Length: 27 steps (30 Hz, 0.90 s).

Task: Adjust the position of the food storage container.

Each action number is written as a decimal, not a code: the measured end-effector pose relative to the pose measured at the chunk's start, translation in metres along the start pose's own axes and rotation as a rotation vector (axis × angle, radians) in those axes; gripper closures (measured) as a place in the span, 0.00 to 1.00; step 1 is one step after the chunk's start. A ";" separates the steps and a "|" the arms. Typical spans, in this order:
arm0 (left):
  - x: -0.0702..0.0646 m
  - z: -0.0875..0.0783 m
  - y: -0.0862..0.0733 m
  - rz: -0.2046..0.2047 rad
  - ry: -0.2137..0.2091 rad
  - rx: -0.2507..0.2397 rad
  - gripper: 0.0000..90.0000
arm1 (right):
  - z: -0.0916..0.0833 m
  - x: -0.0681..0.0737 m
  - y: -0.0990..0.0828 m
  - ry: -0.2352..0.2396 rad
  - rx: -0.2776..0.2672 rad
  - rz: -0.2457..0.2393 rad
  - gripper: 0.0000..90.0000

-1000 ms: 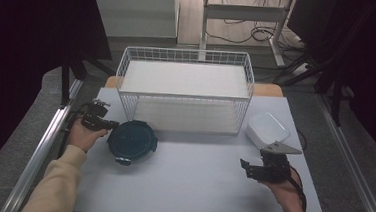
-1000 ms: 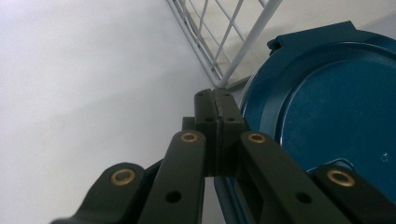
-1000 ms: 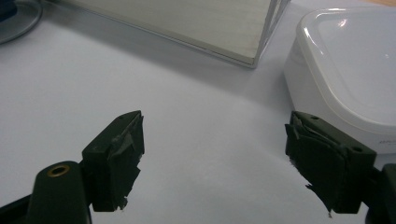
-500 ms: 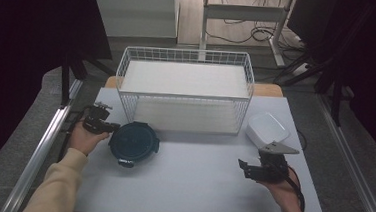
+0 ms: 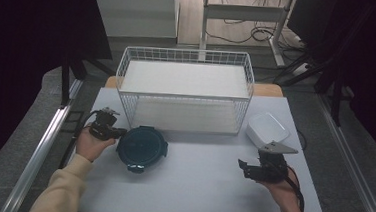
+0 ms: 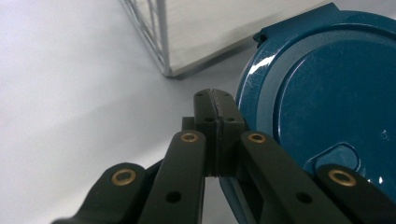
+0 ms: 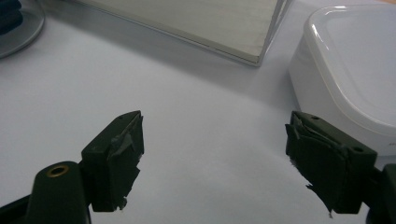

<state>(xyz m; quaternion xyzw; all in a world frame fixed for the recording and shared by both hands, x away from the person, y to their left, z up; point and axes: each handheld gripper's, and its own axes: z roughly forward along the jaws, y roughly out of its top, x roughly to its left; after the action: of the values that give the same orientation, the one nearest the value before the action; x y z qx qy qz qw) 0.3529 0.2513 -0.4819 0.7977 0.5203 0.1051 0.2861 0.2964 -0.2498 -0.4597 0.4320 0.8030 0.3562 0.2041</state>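
While the person's two hands rest low on the white tabletop point(image 5: 195, 186), the left gripper point(image 5: 108, 129) sits just beside the round dark-blue plastic lidded container point(image 5: 142, 147), its jaws pressed flat together with nothing between them. That container lies on the table just in front of the white wire basket point(image 5: 184, 93), toward the basket's left corner. The right gripper point(image 5: 251, 170) hovers well apart on the other side, jaws standing wide and empty, near the white rounded-square lidded box point(image 5: 267, 129) that sits by the basket's right front corner.

From above, the wire basket stands between both hands and the far edge of the table, and bare tabletop separates the two grippers. The left gripper view brings the blue lid point(image 6: 327, 93) up close: its glossy rim runs right alongside the closed jaw tips, whether touching I cannot tell, and a clip tab shows at its edge, with the basket's corner post point(image 6: 161, 37) behind. The right gripper view shows the torn pads point(image 7: 126, 140) on the open jaws, the white box point(image 7: 355, 65) just past the right-hand jaw, and the basket's pale floor board point(image 7: 196, 18) ahead.
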 end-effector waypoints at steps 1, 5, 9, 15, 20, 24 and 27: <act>-0.002 0.000 0.000 0.001 -0.003 0.001 1.00 | 0.000 0.000 0.000 0.000 0.001 -0.001 0.21; -0.008 0.001 -0.001 0.002 -0.025 0.002 1.00 | 0.000 0.000 0.001 0.000 -0.002 -0.003 0.21; -0.017 0.003 0.000 0.012 -0.070 0.003 1.00 | 0.000 0.001 0.002 0.000 -0.003 -0.006 0.21; -0.037 0.010 0.004 0.031 -0.139 0.004 1.00 | 0.000 0.002 0.003 0.001 -0.004 -0.005 0.21; -0.051 0.014 0.006 0.050 -0.162 0.005 1.00 | -0.001 0.001 0.002 -0.001 -0.002 -0.003 0.21; -0.058 0.014 0.005 0.058 -0.177 0.007 1.00 | -0.002 0.000 0.002 -0.004 -0.003 -0.002 0.21; -0.061 0.015 0.004 0.059 -0.204 0.011 1.00 | -0.002 0.001 0.002 -0.005 -0.003 -0.002 0.21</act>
<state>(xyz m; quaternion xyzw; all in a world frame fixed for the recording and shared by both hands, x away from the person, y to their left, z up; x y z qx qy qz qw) 0.3357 0.1904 -0.4839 0.8209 0.4653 0.0288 0.3298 0.2959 -0.2493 -0.4567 0.4317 0.8025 0.3562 0.2070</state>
